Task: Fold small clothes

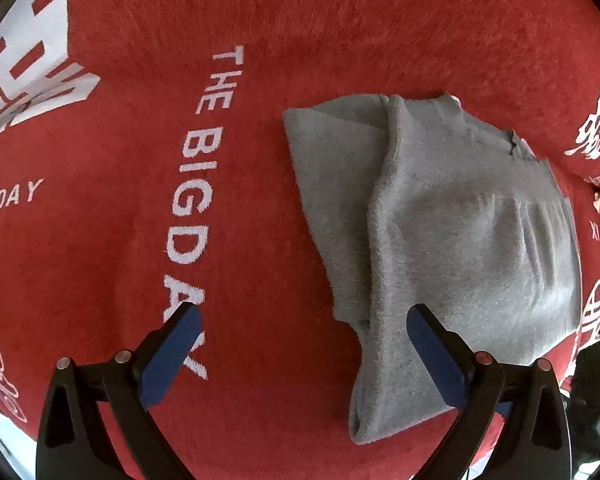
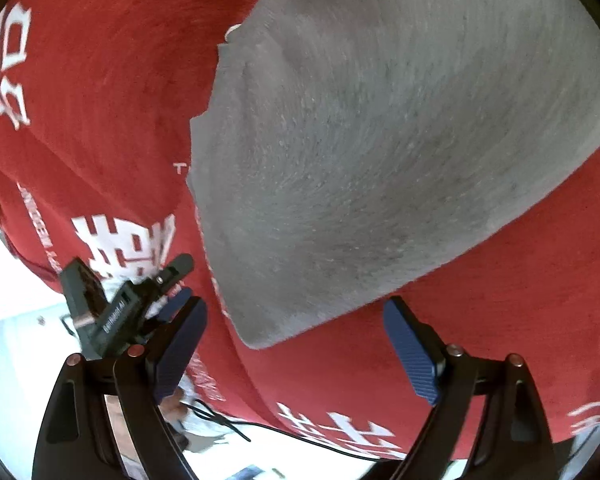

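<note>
A small grey knit garment (image 1: 452, 240) lies folded on a red cloth (image 1: 300, 40) with white lettering. One layer is turned over another, leaving a ridge down its middle. My left gripper (image 1: 302, 316) is open and empty, hovering just above the garment's near left edge, its right finger (image 1: 436, 356) over the fabric. In the right wrist view the same garment (image 2: 380, 140) fills the upper right, blurred. My right gripper (image 2: 296, 320) is open and empty, just short of the garment's near corner. The left gripper (image 2: 148, 292) shows at the lower left there.
The red cloth (image 2: 100, 80) drapes over the table edge at the lower left of the right wrist view. Below it are a white floor (image 2: 16, 344) and a black cable (image 2: 284, 432). White printed characters (image 1: 20, 80) mark the cloth.
</note>
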The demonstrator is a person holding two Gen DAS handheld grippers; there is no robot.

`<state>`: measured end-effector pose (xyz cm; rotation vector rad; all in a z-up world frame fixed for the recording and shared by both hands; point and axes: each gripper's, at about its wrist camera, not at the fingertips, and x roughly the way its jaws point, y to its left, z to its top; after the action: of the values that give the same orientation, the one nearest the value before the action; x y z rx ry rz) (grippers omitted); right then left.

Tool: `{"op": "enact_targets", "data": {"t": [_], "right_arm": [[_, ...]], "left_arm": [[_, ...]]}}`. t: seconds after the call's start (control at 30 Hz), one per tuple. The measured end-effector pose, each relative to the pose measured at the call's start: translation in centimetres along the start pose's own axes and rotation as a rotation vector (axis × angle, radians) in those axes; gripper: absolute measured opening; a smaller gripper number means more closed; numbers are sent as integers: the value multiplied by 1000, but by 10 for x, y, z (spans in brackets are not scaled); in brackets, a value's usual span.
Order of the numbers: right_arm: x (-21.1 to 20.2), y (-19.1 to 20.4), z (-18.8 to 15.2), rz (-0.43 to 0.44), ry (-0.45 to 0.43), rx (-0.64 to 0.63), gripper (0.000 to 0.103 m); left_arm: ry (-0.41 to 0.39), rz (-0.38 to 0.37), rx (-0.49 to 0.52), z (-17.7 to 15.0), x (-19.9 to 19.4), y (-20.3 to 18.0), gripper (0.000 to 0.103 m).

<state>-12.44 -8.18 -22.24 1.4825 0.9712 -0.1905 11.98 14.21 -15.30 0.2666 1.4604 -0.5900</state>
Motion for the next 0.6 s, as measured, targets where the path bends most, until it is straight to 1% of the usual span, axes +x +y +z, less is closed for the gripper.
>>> {"op": "enact_targets", "data": {"t": [0.13, 0.2, 0.33, 0.37, 0.4, 0.47, 0.5, 0.53, 0.57, 0.6], "right_arm": [[13, -1, 1, 71, -15, 55, 92], [18, 0, 2, 97, -20, 79, 92], [30, 0, 5, 164, -30, 146, 92], [33, 1, 6, 178, -31, 162, 92], [36, 2, 8, 190, -33, 181, 92], [38, 1, 10, 213, -37, 222, 87], [38, 1, 11, 212, -35, 234, 68], [39, 0, 13, 204, -31, 247, 42], [39, -1, 14, 206, -29, 250, 34], [38, -1, 16, 227, -26, 254, 17]], "left_arm": [[35, -56, -7, 1, 7, -1, 103], [39, -91, -22, 1, 9, -1, 103], [53, -201, -104, 4, 15, 4, 103], [54, -218, -120, 4, 15, 6, 103], [56, -254, -150, 5, 16, 10, 103], [58, -310, -190, 6, 17, 16, 103], [59, -334, -208, 7, 19, 18, 103], [62, -367, -227, 8, 20, 21, 103], [67, -393, -239, 10, 21, 24, 103], [75, -414, -247, 11, 25, 24, 103]]}}
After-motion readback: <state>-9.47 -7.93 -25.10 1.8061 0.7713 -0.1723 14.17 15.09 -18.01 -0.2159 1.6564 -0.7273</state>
